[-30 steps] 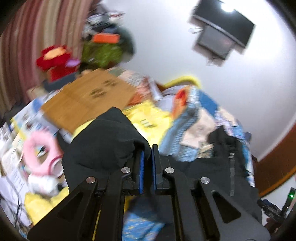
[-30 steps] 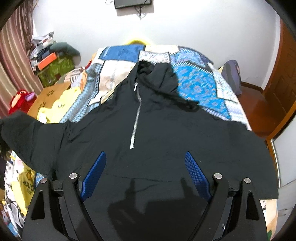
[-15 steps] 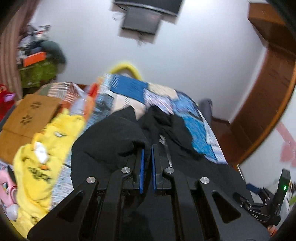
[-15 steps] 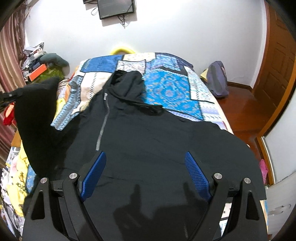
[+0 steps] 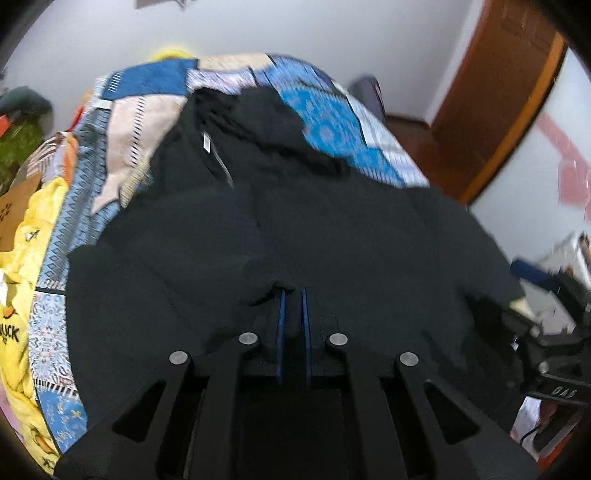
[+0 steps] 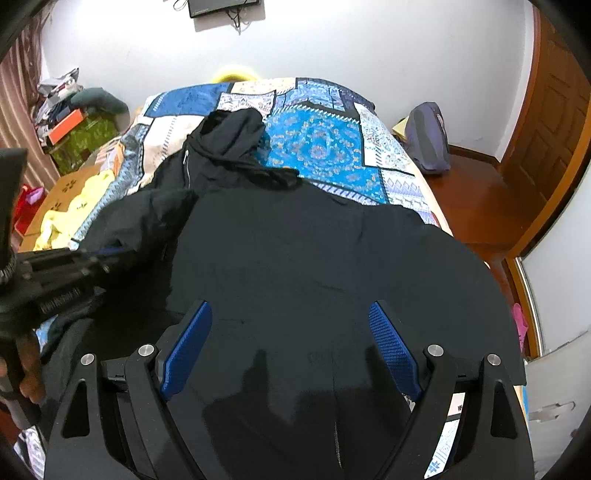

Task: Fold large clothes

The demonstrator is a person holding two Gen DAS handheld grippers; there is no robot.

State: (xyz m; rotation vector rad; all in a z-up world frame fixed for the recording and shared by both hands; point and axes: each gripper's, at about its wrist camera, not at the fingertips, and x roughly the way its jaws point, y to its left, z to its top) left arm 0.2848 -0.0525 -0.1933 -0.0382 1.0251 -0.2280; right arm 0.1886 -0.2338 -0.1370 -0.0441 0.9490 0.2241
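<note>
Clamped nearly shut, the left gripper (image 5: 291, 295) pinches a fold of black fabric between its blue pads, a sleeve of the black zip-up hoodie (image 6: 314, 266) that is spread front-up across the bed. Seen from the right wrist camera, the same left gripper (image 6: 110, 253) reaches in from the left edge with the sleeve (image 6: 147, 218) draped over its tip and lying on the hoodie's body, a person's hand (image 6: 27, 373) gripping its handle below. Jaws of the right gripper (image 6: 291, 343) stand wide apart above the lower part of the hoodie, with nothing between the pads; its shadow falls on the cloth beneath. The hoodie's hood (image 6: 236, 136) lies toward the far end of the bed, the zipper (image 5: 216, 158) running down from it, partly covered by the folded sleeve. Under the garment is a patchwork bedspread (image 6: 325, 144) in blue, white and beige. To the left of the bed lie a yellow printed cloth (image 5: 18, 295) and a cardboard box (image 6: 62, 192); a grey backpack (image 6: 428, 136) sits on the wooden floor to the right, near a brown door (image 6: 554, 110). A dark screen (image 6: 221, 7) hangs on the white wall behind.
</note>
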